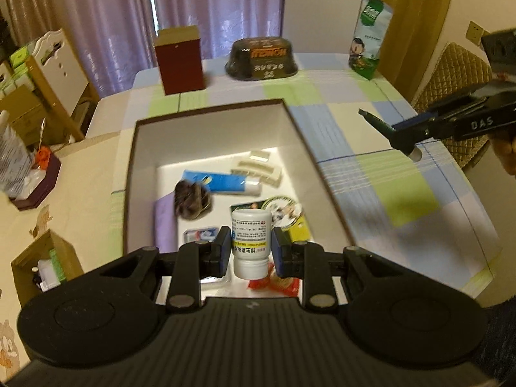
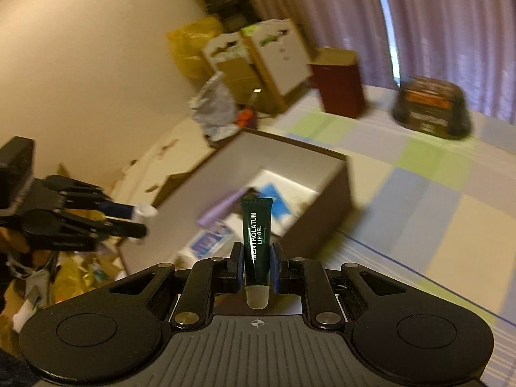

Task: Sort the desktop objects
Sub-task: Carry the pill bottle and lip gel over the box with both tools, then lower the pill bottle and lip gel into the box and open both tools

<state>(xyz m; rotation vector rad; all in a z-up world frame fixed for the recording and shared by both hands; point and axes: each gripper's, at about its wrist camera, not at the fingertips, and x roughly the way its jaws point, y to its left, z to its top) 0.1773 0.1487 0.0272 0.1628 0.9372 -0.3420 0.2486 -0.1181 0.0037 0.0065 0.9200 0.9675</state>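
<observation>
Left wrist view: the left gripper [image 1: 251,248] hangs over the open box [image 1: 292,119], jaws closed part-way onto a white pill bottle [image 1: 251,242] held upside down, cap toward the camera. The pads meet the bottle on the label, which probably keeps the round body from rolling. The bottle is above the box's near end, so release here would likely drop it among what is already sorted: a blue tube [image 1: 222,181], a cream clip [image 1: 258,169], a dark hair tie [image 1: 192,199], a purple item [image 1: 166,222] and printed packets. The box rests on a checked tablecloth [image 1: 387,174]. At the right edge the right gripper [image 1: 401,135] appears side-on, well clear of the box, with a dark tube end poking out; its grasp is unclear from here.

Right wrist view: this settles it. The right gripper [image 2: 257,266] is nearly closed, pinching a dark green lip gel tube [image 2: 257,242] low near its pale cap, crimped end forward. It aims toward the box [image 2: 335,174] but is still short of it. The left gripper [image 2: 142,222] shows at left, beside the box wall, the bottle's white end just visible. Background is motion-blurred; box contents are less legible here.
</observation>
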